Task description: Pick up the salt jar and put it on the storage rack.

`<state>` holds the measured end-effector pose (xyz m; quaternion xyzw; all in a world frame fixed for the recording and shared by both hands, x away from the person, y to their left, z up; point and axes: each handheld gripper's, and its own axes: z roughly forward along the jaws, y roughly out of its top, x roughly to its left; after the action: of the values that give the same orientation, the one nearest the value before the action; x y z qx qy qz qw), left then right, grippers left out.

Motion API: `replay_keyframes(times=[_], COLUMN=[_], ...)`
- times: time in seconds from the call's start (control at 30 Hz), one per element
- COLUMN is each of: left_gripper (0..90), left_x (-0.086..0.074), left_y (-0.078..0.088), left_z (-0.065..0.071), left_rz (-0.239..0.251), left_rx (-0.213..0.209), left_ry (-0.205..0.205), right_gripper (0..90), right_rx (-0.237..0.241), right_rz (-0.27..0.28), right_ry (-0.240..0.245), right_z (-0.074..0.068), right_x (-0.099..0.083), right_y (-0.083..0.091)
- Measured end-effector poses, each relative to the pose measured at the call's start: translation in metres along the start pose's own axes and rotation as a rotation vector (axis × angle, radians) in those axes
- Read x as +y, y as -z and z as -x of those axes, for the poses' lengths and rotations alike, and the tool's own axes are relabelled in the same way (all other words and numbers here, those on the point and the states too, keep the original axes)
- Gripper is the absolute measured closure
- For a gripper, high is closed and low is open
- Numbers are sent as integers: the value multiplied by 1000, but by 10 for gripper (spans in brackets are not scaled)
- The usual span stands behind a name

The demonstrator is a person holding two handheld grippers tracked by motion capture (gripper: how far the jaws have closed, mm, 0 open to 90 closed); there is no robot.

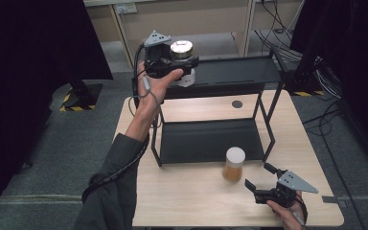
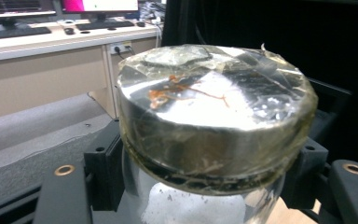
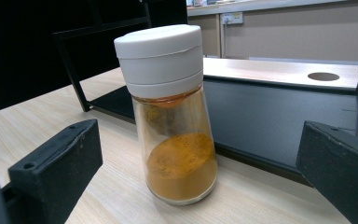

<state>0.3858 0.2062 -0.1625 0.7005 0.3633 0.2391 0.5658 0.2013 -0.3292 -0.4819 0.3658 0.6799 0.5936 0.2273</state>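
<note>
Jar (image 1: 184,64) with a shiny metal lid sits clamped between the jaws of the left gripper (image 1: 179,63), raised at the black rack's (image 1: 230,71) top shelf. Farther right, the right gripper (image 1: 262,178) stands wide open, the white-capped spice shaker (image 1: 233,164) just ahead of its jaws, untouched.

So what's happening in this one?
A person works two handheld grippers at a wooden table with a black two-tier rack. The left gripper is shut on a glass jar with a silver lid and white contents, held up by the rack's top shelf. The right gripper rests low on the table, jaws open toward a white-capped jar of orange powder standing in front of the rack, not touching it.
</note>
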Motion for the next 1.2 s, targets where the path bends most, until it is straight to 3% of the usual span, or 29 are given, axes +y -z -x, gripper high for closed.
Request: replay_keyframes(times=[0.27, 0.47, 0.93, 1.0, 1.2], left_gripper=[306, 306, 306, 306, 306], left_x=[-2, -2, -7, -8, -10], left_y=[-16, -21, -28, -28, -31], left_z=[-1, 3, 0, 1, 3], left_rz=[-1, 0, 10, 4, -1], left_rx=[77, 115, 133, 143, 154], left_ry=[21, 6, 8, 24, 0], right_gripper=[5, 6, 5, 5, 5], right_rx=[0, 0, 0, 1, 1], right_rz=[-1, 0, 1, 0, -1], right_ry=[-5, -7, -15, -16, -16], right_z=[1, 1, 2, 2, 2], right_x=[0, -1, -1, -1, -2], right_y=[0, 0, 1, 1, 0])
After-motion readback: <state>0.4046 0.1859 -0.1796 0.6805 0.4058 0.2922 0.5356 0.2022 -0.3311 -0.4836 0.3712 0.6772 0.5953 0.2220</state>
